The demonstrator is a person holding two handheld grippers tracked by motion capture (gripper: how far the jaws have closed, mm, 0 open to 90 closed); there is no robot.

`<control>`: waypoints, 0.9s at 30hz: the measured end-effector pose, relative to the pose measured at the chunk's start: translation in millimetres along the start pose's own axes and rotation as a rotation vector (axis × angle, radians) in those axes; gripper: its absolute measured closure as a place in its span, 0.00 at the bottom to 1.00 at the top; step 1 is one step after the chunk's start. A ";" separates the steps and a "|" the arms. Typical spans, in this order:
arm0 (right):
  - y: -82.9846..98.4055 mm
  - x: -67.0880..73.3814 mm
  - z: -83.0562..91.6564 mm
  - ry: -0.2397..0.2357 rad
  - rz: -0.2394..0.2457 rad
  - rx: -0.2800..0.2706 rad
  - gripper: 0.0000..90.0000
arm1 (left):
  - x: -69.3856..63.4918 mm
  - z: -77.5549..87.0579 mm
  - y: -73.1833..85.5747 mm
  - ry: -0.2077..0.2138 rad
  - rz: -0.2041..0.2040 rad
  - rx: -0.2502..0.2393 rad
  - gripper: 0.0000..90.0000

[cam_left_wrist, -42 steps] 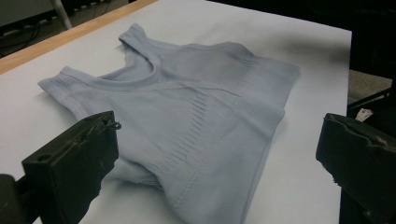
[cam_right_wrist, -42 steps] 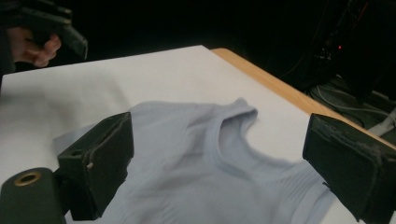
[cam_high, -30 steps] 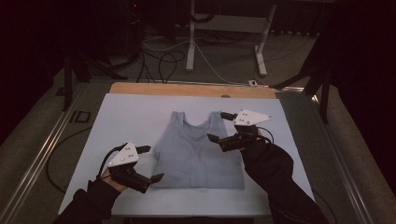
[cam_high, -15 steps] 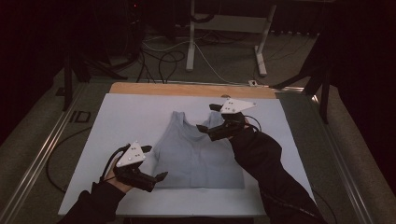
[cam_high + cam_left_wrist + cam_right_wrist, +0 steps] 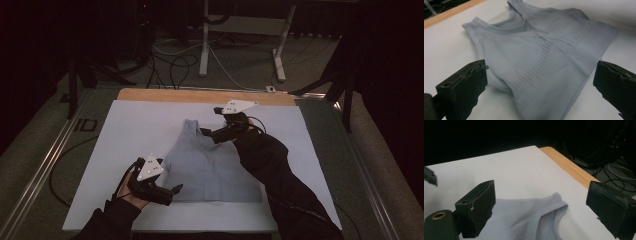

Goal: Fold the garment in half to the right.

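The right tool is moving up toward the top's strap; the left tool is nearing its hem. Both are gaping, empty. The top, soft and limp, is lying flat on the worktop; pinch edges.

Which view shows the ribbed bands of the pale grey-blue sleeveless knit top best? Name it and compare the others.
The left gripper view: the pale grey-blue sleeveless knit top lies close, its ribbed bands sharp. The high view shows its whole outline flat on the white table sheet, without knit detail. The right gripper view catches one shoulder strap.
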State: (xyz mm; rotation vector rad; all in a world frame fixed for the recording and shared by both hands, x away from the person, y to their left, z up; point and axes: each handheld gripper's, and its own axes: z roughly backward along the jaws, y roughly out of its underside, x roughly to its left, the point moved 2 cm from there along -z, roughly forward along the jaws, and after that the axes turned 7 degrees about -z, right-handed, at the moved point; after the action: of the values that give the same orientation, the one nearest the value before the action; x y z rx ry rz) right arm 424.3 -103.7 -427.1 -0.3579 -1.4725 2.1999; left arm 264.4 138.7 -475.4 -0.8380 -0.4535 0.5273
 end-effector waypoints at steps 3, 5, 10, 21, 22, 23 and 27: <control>-0.5 -2.1 -9.2 0.002 -0.013 0.010 0.10 | -2.1 -2.0 1.8 0.001 0.004 0.007 0.01; -0.6 -3.2 -15.4 0.008 -0.009 0.022 0.10 | -3.5 -4.4 3.5 0.003 0.007 0.017 0.01; 0.9 -8.4 -29.8 0.012 -0.015 0.049 0.10 | -10.4 -13.9 9.2 0.009 0.000 0.045 0.01; 3.8 -24.4 -54.8 0.024 -0.047 0.088 0.10 | -12.4 -23.8 21.3 0.008 0.006 0.064 0.01; 4.2 -26.1 -57.0 0.026 -0.048 0.096 0.12 | -12.2 -24.5 23.4 0.000 0.008 0.078 0.01; 4.9 -28.2 -59.7 0.033 -0.043 0.104 0.13 | -12.3 -25.1 25.3 -0.002 0.012 0.089 0.01; 7.4 -32.3 -69.3 0.027 -0.066 0.123 0.13 | -12.8 -26.2 31.6 0.026 0.041 0.119 0.01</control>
State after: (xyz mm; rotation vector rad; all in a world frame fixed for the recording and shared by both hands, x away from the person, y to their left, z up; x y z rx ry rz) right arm 482.1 -67.3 -462.3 -0.2921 -1.3088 2.2114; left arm 261.1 133.5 -518.0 -0.7403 -0.3777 0.5755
